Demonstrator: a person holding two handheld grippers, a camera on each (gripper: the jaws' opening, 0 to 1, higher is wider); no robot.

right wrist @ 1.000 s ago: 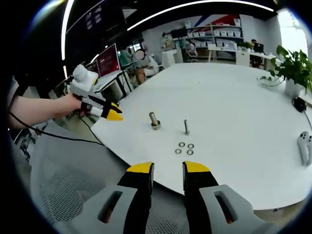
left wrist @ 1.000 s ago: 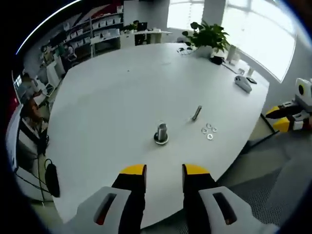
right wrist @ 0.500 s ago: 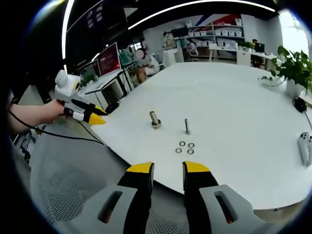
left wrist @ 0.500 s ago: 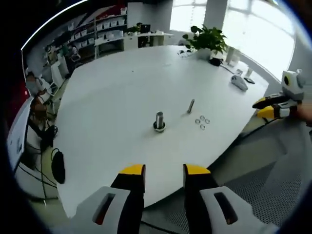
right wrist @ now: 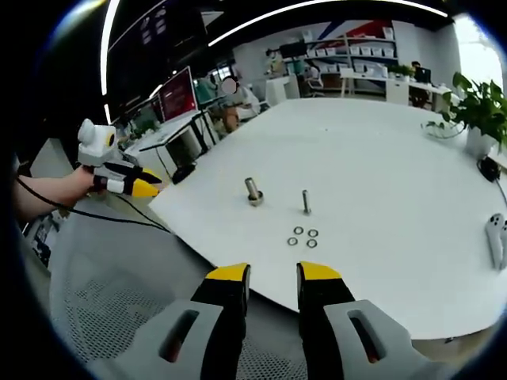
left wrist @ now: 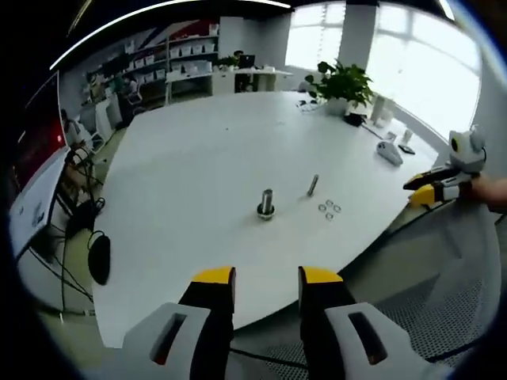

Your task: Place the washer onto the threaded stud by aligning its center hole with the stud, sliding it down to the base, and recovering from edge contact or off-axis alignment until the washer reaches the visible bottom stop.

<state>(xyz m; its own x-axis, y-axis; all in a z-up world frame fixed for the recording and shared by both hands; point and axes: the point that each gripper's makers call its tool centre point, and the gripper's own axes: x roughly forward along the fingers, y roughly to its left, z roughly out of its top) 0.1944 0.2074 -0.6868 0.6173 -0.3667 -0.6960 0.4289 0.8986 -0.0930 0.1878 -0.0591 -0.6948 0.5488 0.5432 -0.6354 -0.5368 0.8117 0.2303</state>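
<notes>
Claws off the worktop (right wrist: 412, 198), both empty.
Left claw (left wrist: 266, 277) and right claw (right wrist: 272, 273) hover narrowly parted, short of the stud (right wrist: 306, 202) and washers (right wrist: 303, 237).

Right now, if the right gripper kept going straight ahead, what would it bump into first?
Probably the white table's near edge, just ahead of the open right gripper. The washers lie farther along, though depth is hard to judge.

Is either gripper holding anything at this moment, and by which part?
Nothing is held. The left gripper and right gripper are open and empty; the small metal washers lie on the white table.
</notes>
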